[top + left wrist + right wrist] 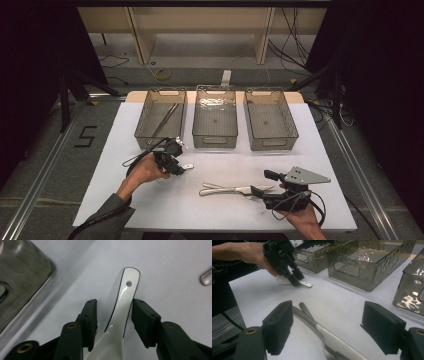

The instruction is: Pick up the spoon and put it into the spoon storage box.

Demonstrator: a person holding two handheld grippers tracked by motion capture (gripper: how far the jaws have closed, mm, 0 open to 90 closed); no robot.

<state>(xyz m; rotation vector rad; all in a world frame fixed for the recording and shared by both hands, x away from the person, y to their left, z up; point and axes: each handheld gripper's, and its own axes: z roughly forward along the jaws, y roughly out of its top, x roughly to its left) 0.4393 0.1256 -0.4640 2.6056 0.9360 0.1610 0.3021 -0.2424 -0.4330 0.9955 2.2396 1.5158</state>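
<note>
item: white glazed ceramic soup spoon (125, 302) with a black-edged handle and a small hole near the handle tip, lying flat on the white bench (225, 165), toward its left half and just in front of the left bin, handle pointing toward the middle of the bench. the left gripper (113, 315) straddles the handle; its jaws stand part-way closed, one pad at or almost at the handle's edge and the other with a gap showing, so the spoon lies between them but is not yet clamped. the low, slanted approach appears chosen to catch the narrow handle rather than the wide bowl. next outward: three smoky translucent plastic bins with cut-out handles, set in a row along the far edge of the bench, probably as sorting places; the left bin (161, 117) holds a thin metal utensil lying slantwise, its kind too small to tell, while the middle bin (215, 120) and right bin (270, 120) look empty. near the front edge, right of centre: a stainless steel table knife (332, 340) and a second steel utensil (308, 312) lying side by side, touching, their handles pointing left. the right gripper (327, 327) hovers over them with its jaws wide apart and holding nothing, seemingly waiting its turn near the front right corner.
</note>
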